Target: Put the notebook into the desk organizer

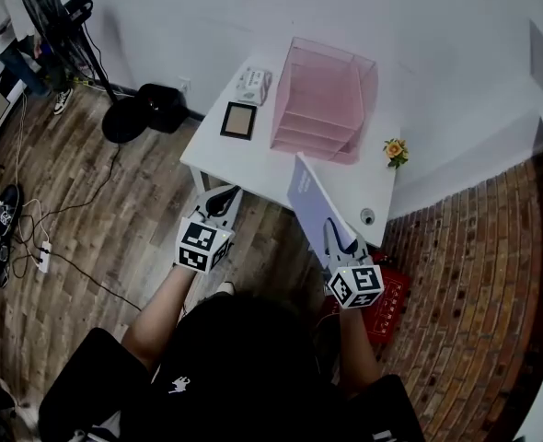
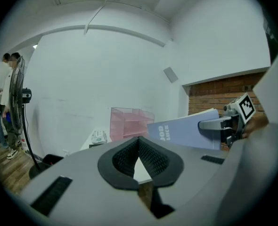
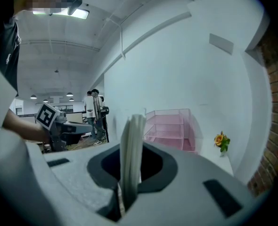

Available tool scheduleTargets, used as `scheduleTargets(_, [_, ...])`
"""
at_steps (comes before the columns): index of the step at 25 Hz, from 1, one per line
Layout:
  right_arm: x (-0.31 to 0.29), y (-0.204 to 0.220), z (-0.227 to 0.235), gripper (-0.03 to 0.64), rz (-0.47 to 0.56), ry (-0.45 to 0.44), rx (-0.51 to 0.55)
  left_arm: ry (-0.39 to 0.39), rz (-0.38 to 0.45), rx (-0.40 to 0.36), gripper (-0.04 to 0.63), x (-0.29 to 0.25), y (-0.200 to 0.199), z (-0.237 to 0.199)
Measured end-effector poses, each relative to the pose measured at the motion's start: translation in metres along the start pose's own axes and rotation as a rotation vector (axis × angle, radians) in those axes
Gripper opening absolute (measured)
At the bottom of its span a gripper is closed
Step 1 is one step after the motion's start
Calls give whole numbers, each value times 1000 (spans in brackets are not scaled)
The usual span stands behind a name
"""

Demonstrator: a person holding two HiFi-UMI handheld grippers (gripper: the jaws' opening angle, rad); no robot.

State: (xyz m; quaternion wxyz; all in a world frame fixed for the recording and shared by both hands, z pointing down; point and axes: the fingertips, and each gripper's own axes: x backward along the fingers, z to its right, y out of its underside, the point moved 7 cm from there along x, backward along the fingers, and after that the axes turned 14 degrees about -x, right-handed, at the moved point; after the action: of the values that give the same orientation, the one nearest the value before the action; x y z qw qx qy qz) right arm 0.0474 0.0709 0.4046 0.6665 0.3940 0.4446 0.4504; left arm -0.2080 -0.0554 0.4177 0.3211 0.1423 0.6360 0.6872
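Note:
A lavender-blue notebook [image 1: 312, 201] stands on edge, lifted over the front of the white desk [image 1: 253, 162]. My right gripper [image 1: 338, 243] is shut on its near edge; in the right gripper view its pale pages [image 3: 132, 147] rise between the jaws. The pink tiered desk organizer [image 1: 322, 99] stands at the back of the desk, open side towards me, beyond the notebook. My left gripper [image 1: 216, 206] hangs shut and empty at the desk's front left edge. From the left gripper view the notebook [image 2: 186, 132] and organizer [image 2: 128, 122] lie ahead to the right.
On the desk lie a dark framed tile [image 1: 238, 120], a white packet [image 1: 252, 85], a small orange flower [image 1: 396, 150] and a small round object [image 1: 367, 215]. A fan [image 1: 64, 18] and cables stand on the wooden floor at left. A red box [image 1: 389, 304] sits below right.

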Motion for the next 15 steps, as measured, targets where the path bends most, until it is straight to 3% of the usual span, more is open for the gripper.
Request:
scheduleTargets(7, [-21,4,2,31,-1,-33,-14,33,-76,24,2,-21,26,-6])
scheduleTargets(15, [-46,14,39,31,-48,-93,1,61,-121,65,3,-73,40,12])
